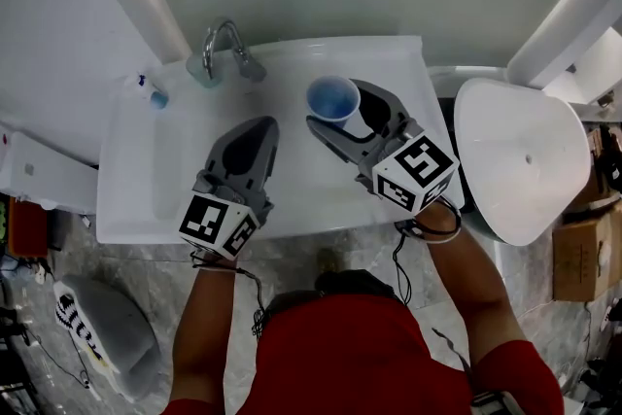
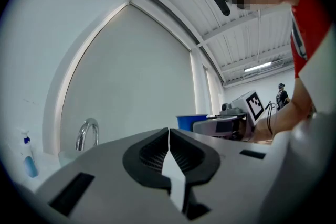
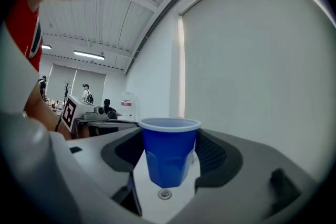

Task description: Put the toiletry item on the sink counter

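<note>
A blue plastic cup [image 1: 333,99] stands upright between the jaws of my right gripper [image 1: 340,108], which is shut on it above the white sink [image 1: 126,209]. In the right gripper view the cup [image 3: 169,152] hangs over the basin's drain [image 3: 165,194], a pad pressed on each side. My left gripper [image 1: 260,123] is shut and empty, hovering over the basin to the left of the cup; its jaws meet at the tips [image 2: 169,131]. From the left gripper view the cup [image 2: 191,121] shows to the right.
A chrome faucet [image 1: 224,49] rises at the sink's back edge. A small bottle with a blue cap [image 1: 148,90] lies on the back left counter. A white toilet [image 1: 515,160] sits to the right, cardboard boxes [image 1: 578,258] beyond it. A grey object [image 1: 107,330] lies on the floor.
</note>
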